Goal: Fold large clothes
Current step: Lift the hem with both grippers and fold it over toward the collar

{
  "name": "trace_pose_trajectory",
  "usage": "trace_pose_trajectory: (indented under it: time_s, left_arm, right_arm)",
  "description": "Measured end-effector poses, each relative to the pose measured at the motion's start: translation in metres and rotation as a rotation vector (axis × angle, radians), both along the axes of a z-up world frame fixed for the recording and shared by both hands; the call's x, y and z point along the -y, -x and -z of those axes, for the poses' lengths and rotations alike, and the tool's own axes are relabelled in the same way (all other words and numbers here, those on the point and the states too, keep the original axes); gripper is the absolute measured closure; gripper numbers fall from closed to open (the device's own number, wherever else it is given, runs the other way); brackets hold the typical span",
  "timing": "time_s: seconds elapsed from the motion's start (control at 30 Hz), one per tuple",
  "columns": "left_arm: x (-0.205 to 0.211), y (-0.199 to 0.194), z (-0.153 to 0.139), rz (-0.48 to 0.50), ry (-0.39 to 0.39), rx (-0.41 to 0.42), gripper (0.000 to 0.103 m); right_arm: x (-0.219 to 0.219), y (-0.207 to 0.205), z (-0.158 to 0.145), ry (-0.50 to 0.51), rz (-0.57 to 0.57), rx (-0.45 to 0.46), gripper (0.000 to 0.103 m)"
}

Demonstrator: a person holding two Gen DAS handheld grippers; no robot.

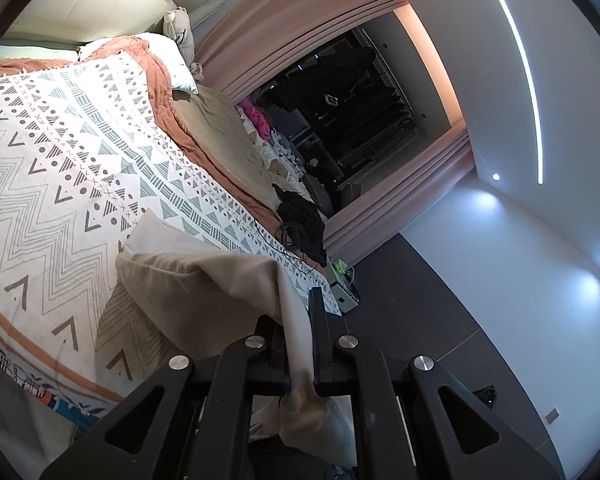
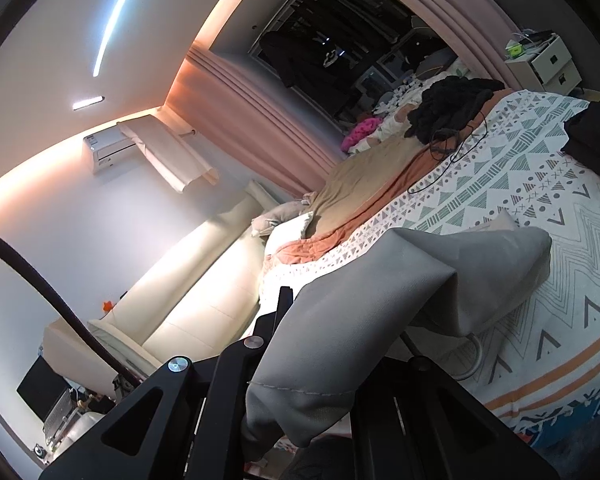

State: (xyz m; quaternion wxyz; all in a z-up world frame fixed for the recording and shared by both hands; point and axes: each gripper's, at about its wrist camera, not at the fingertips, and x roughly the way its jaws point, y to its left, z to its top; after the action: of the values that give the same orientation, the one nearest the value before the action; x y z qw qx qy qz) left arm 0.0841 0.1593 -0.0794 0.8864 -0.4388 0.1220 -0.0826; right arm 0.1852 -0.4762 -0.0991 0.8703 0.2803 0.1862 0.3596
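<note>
A large beige garment hangs lifted over the patterned bedspread, with its far part still resting on the bed. My left gripper is shut on one edge of it; the cloth runs between the two black fingers and droops below them. In the right wrist view the same beige garment drapes over my right gripper, which is shut on it. Only the left finger shows there; the cloth hides the other one.
A black pile of clothes with a cable lies at the bed's far edge, with pillows at the head. A nightstand stands by the bed. Pink curtains frame a dark window. A cream sofa lines the wall.
</note>
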Motion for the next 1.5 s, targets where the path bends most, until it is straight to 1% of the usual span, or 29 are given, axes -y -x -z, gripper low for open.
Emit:
trace_pose_trajectory:
  time_s: [0.2,0.37,0.63,0.7,0.87,0.97,1.1,1.23,1.27,1.4,1.5]
  left_arm:
    - [-0.013,-0.044,-0.015,-0.032,-0.010,-0.014,0.094]
    - [-0.025,-0.093,-0.025,-0.052,-0.042,-0.057,0.094]
    - [-0.043,-0.180,-0.017,-0.074,-0.068,-0.146,0.094]
    - [-0.047,-0.203,-0.009,-0.074,-0.066,-0.168,0.094]
    - [-0.057,-0.249,0.011,-0.074,-0.046,-0.225,0.094]
    - [-0.062,-0.274,0.027,-0.068,-0.038,-0.264,0.094]
    - [-0.068,-0.305,0.050,-0.075,-0.033,-0.324,0.094]
    - [-0.075,-0.328,0.078,-0.082,-0.011,-0.392,0.094]
    - [-0.077,-0.334,0.085,-0.084,-0.011,-0.415,0.094]
    - [-0.080,-0.352,0.114,-0.081,-0.021,-0.480,0.094]
    - [-0.083,-0.363,0.130,-0.081,-0.018,-0.501,0.094]
  right_arm:
    - [-0.005,-0.037,-0.011,0.000,0.063,0.010,0.099]
    - [-0.023,-0.080,-0.012,-0.004,0.112,-0.012,0.099]
    - [-0.051,-0.149,-0.006,-0.040,0.209,-0.070,0.099]
    - [-0.062,-0.167,-0.002,-0.049,0.233,-0.090,0.099]
    - [-0.076,-0.196,0.010,-0.062,0.280,-0.154,0.099]
    - [-0.083,-0.213,0.019,-0.091,0.308,-0.201,0.099]
    - [-0.096,-0.232,0.032,-0.108,0.372,-0.291,0.099]
    - [-0.117,-0.247,0.040,-0.064,0.438,-0.355,0.098]
    - [-0.122,-0.251,0.043,-0.061,0.443,-0.372,0.096]
    - [-0.142,-0.267,0.057,-0.020,0.431,-0.424,0.095]
    - [-0.149,-0.276,0.058,0.020,0.428,-0.466,0.095]
